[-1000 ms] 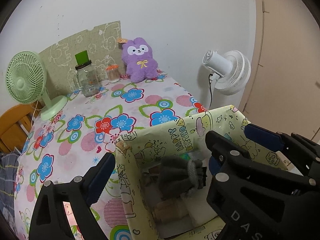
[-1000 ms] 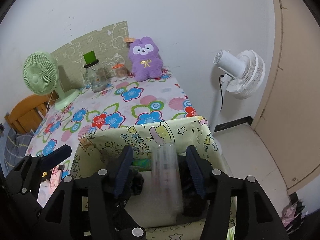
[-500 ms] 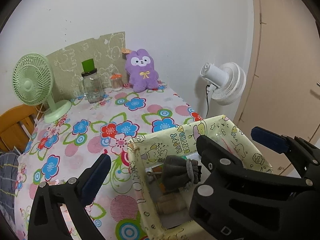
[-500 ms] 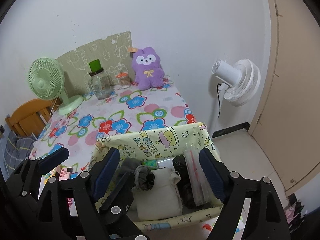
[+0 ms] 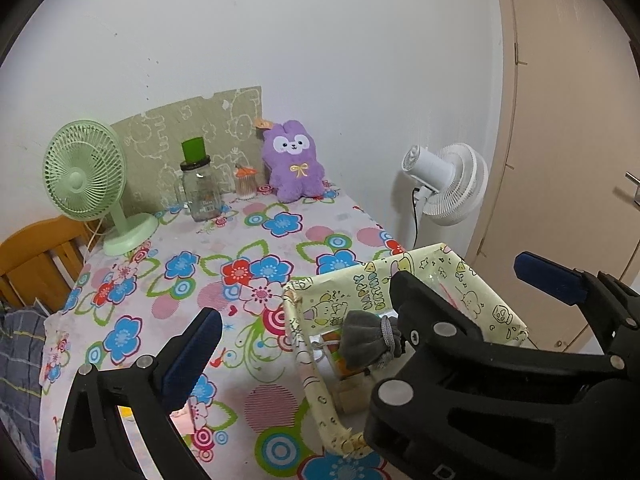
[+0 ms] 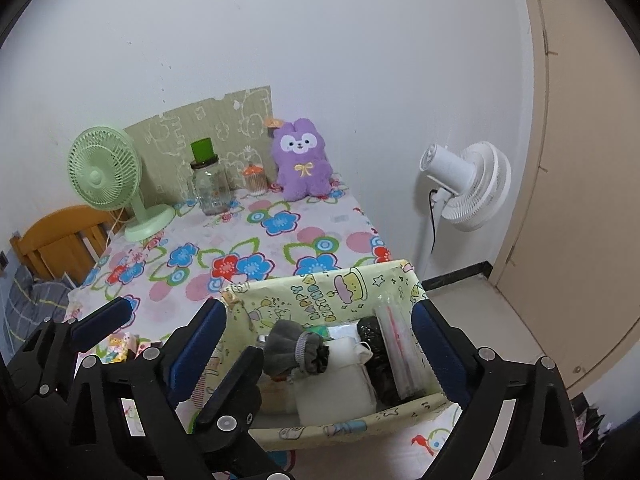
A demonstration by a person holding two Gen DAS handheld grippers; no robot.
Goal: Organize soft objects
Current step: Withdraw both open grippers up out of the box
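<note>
Here, right gripper (image 6: 320, 344) jaws opening, nothing gripped; yellow fabric basket (image 6: 320, 296) framed between pads. Left gripper (image 5: 368, 292) spread wide, empty, above basket's left side. Grey gloves (image 6: 296, 350), white pouch (image 6: 340, 380), clear packet (image 6: 396, 344) seen inside basket. Purple plush bunny (image 5: 294, 166) set well behind basket, against wall, on floral tablecloth (image 5: 200, 264).

In the left wrist view, black tong arms cover the near right half of the pale yellow cartoon-print fabric box (image 5: 320, 392), so most of its contents cannot be told there. The orange wooden chair (image 5: 36, 256) and blue checked cloth (image 5: 16, 356) are cut off at the left edge. What fills the small orange-lidded jar (image 6: 255, 179) is too small to tell.
</note>
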